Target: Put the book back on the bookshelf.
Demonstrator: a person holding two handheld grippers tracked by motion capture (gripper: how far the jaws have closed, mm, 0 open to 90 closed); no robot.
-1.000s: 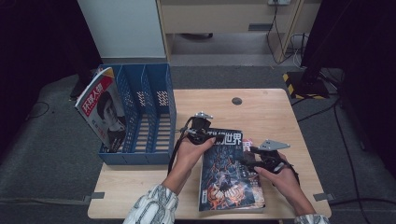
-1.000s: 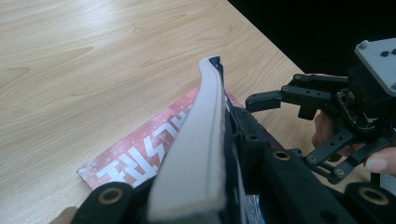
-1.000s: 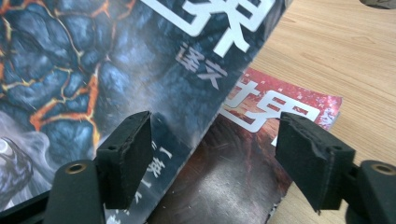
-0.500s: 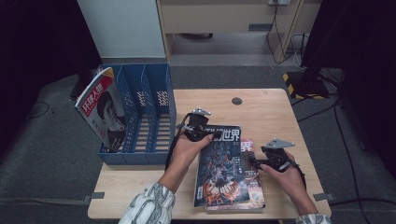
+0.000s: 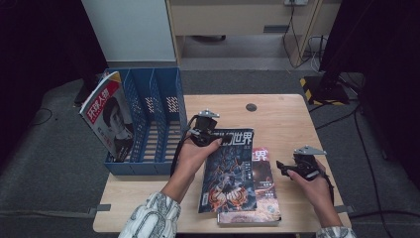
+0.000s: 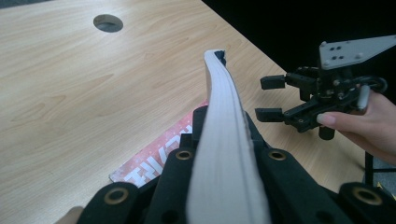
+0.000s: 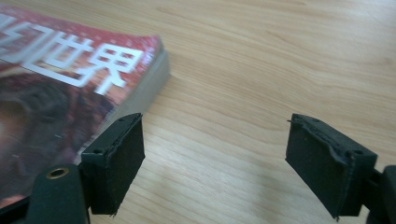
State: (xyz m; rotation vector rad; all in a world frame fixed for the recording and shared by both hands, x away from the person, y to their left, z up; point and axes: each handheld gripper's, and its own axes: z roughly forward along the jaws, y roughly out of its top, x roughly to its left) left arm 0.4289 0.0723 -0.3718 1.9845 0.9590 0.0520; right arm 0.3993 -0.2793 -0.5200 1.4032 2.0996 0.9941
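From above, the left gripper (image 5: 214,139) is clamped on the top edge of a dark-covered magazine (image 5: 229,171), which tilts up off the desk (image 5: 282,119) with its lower end near the desk's front edge. The person's left hand (image 5: 194,154) covers part of that gripper, so its tips are hard to make out here. Under the lifted magazine lies a red magazine (image 5: 261,188), mostly hidden, with only its right strip and bottom edge showing. The right gripper (image 5: 283,167) hovers just beside the red magazine's right edge, jaws spread and holding nothing. At the desk's left stands a blue file rack (image 5: 148,124) with another magazine (image 5: 106,119) leaning in its leftmost slot.

In the left gripper view, the dark-covered magazine (image 6: 224,140) runs edge-on between the jaws, its pale page block squeezed tight; the cover cannot be seen. A corner of the red magazine (image 6: 154,163) peeks out beneath. The right gripper (image 6: 275,100) shows farther off, gaping.

In the right gripper view, the jaws stand wide apart over bare desk (image 7: 261,70), with the red magazine (image 7: 70,79) just beside the left jaw, cut off at the frame's edge.
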